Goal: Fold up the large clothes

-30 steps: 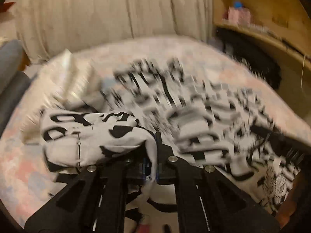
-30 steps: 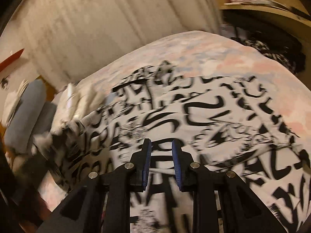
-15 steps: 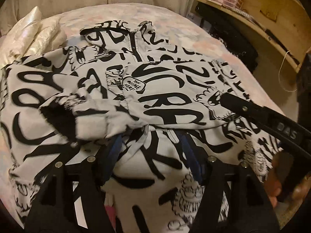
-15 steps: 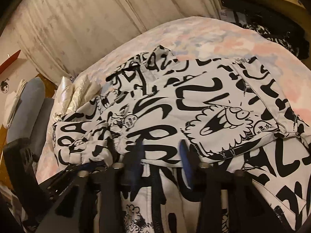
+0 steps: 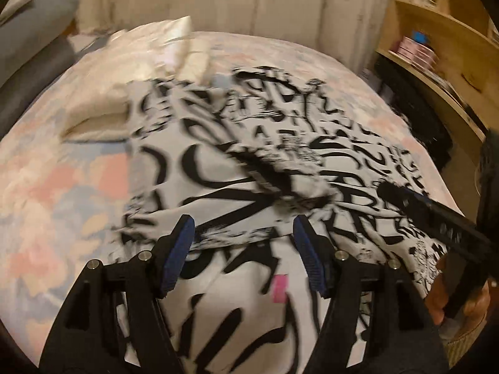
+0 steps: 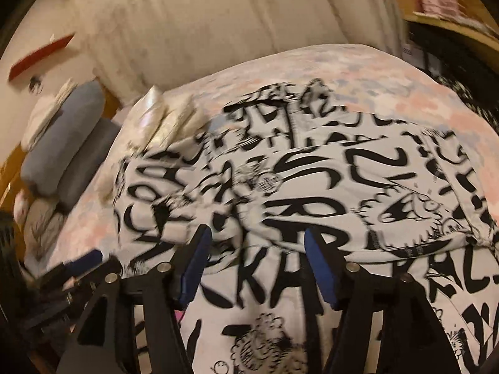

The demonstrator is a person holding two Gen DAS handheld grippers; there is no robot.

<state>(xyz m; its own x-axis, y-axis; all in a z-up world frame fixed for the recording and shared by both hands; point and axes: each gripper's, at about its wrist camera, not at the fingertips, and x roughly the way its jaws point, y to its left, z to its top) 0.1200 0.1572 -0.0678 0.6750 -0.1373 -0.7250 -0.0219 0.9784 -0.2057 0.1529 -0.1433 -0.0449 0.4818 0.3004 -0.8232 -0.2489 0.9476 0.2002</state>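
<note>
The left hand-held gripper (image 5: 241,249), black with blue pads, has its jaws standing wide apart with nothing between the pads; it hangs above the white garment with bold black graffiti lettering (image 5: 249,162). The right hand-held gripper (image 6: 257,257) is of the same make, and its jaws are opening, with no cloth between the pads, only the printed fabric below them. In the left wrist view the right tool reaches in from the right edge, with part of a hand (image 5: 449,299) on its handle.

The garment lies spread over a bed covered by a pastel pink and blue patterned sheet (image 5: 56,187), one part folded across the middle. A small pink tag (image 5: 279,288) shows on the fabric near the left tool.

A crumpled cream satin cloth (image 5: 134,71) lies on the bed at the garment's far left edge. Behind the bed hangs a pale cream curtain (image 6: 218,25). A wooden shelf unit (image 5: 443,37) stands to the right, with dark clothing heaped below it, and grey cushions (image 6: 65,143) sit to the left. Both views are blurred.
</note>
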